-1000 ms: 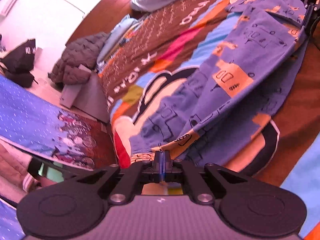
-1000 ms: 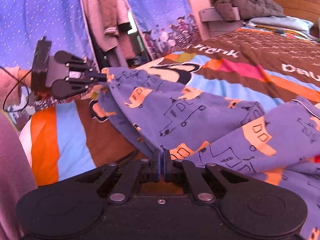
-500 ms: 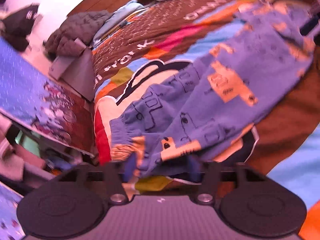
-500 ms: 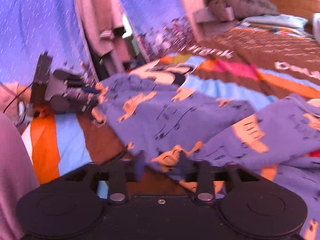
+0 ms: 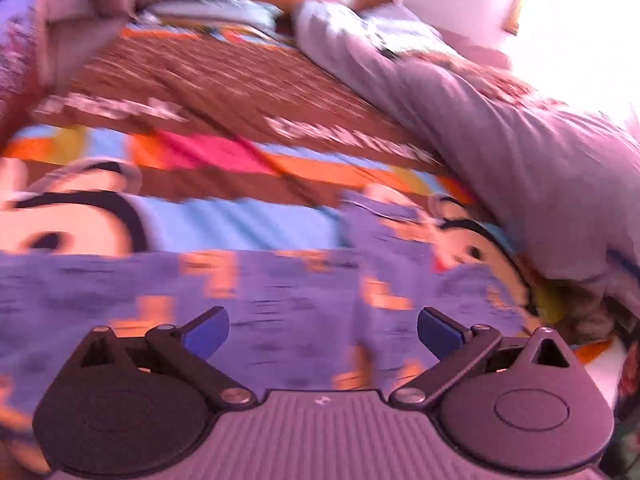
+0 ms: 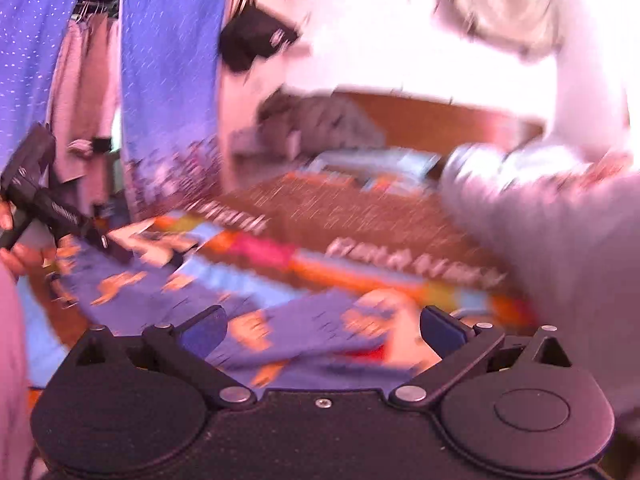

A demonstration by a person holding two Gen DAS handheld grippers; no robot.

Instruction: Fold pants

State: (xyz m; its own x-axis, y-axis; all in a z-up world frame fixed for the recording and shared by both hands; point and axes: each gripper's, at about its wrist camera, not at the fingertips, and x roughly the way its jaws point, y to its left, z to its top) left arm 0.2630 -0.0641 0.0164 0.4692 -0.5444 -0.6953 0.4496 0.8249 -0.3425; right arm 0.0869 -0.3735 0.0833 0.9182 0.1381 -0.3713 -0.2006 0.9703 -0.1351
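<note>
Two hand-held grippers, left [image 5: 323, 330] and right [image 6: 323, 330], gape above one pants [image 5: 280, 304].

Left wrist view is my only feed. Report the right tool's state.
Observer: The right tool is open with nothing between its fingers. The pants lie on the bedspread below it.
Operator: Now place my left tool from that side.
Observer: The left tool shows at the left edge of the right wrist view, over the far end of the pants. Blur hides whether it touches the cloth.
Operator: Name what's behind it.
Observer: Clothes hang between blue curtains.
</note>
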